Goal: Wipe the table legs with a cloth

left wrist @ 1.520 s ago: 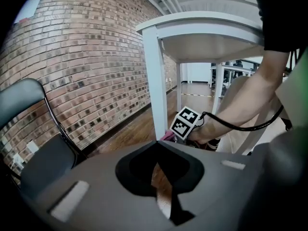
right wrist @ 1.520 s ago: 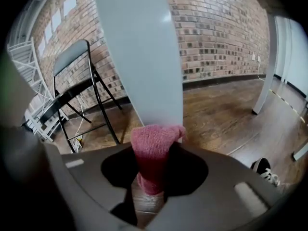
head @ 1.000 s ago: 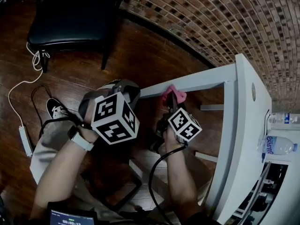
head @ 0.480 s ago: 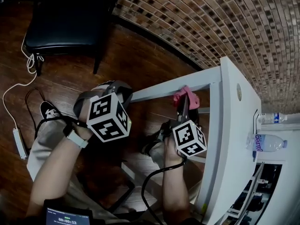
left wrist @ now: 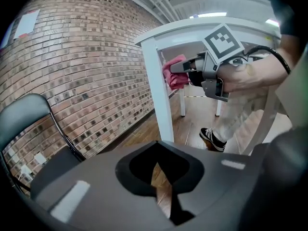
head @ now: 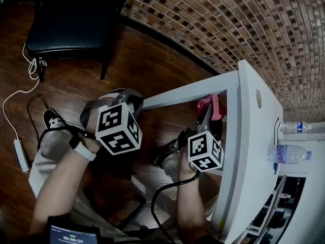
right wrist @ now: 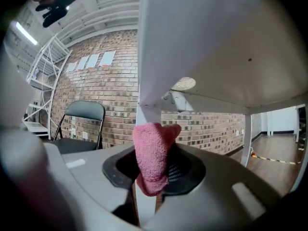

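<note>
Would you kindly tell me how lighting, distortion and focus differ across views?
Head view: dim, with the brick wall bowed by the lens. Left gripper view: black corners, a bright ceiling light. Right gripper view: pink cloth sharp, near foreground blurred.

My fuzzy pink terry cloth (right wrist: 153, 150), bunched into a thick fold, stands upright, pinched in my right gripper (head: 205, 120). Its top presses against the white, square-section table leg (head: 177, 95) near the leg's upper end.

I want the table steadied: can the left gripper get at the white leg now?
Probably yes: only open floor lies between left gripper and table leg; the right gripper holds its pink cloth up high.
</note>
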